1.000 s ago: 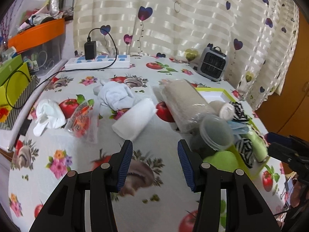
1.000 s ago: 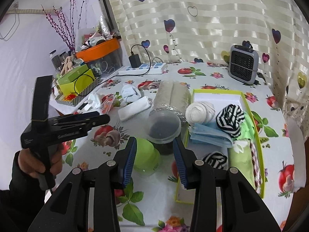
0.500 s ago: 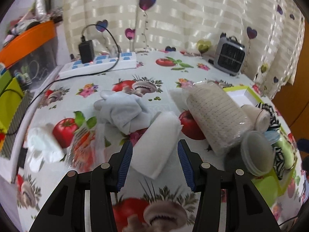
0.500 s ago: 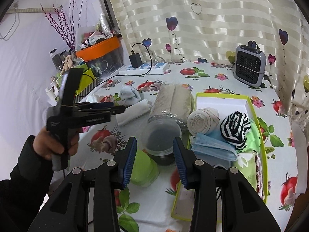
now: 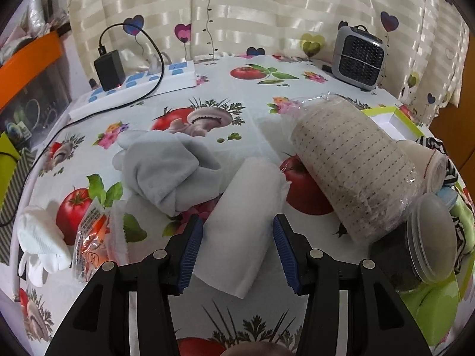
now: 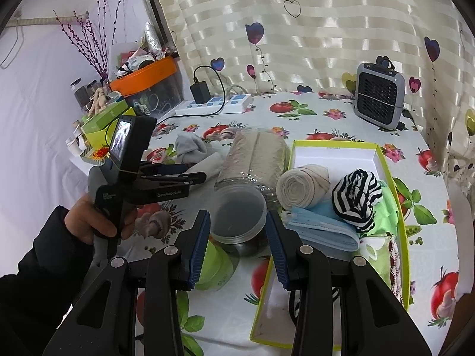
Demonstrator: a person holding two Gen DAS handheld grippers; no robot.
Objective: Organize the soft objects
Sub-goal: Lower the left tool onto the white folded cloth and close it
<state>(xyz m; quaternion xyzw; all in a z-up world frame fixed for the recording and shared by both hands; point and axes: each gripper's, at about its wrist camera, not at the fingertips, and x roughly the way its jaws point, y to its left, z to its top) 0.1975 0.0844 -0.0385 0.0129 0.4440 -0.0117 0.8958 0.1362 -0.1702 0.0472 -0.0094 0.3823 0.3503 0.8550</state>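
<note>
White rolled cloth (image 5: 246, 225) lies on the table between the parted jaws of the left gripper (image 5: 237, 249), its near end framed by the blue pads (image 5: 190, 249), which stand just off its sides without pressing. A second ago the same cloth lay well ahead of those jaws, near the middle of the table; the left gripper has since come forward and down over it. The right gripper (image 6: 237, 246) has barely shifted and hangs with jaws apart and empty above a lidded plastic jar (image 6: 240, 216) that rests against a green bowl (image 6: 213, 264). Beside the jar, a yellow-rimmed box (image 6: 397, 207) holds a beige bandage roll (image 6: 302, 184), a striped black-and-white cloth (image 6: 356, 198), a blue face mask (image 6: 320, 231) and green fabric (image 6: 383, 219). A crumpled grey cloth (image 5: 166, 169) touches the white roll's far side; a large wrapped beige roll (image 5: 353, 166) lies to its right. The tablecloth (image 5: 252, 101) is printed with tomatoes and mushrooms. A heart-patterned curtain (image 6: 297, 29), a small grey fan heater (image 6: 380, 95) and a power strip (image 5: 133, 92) line the far edge.
</note>
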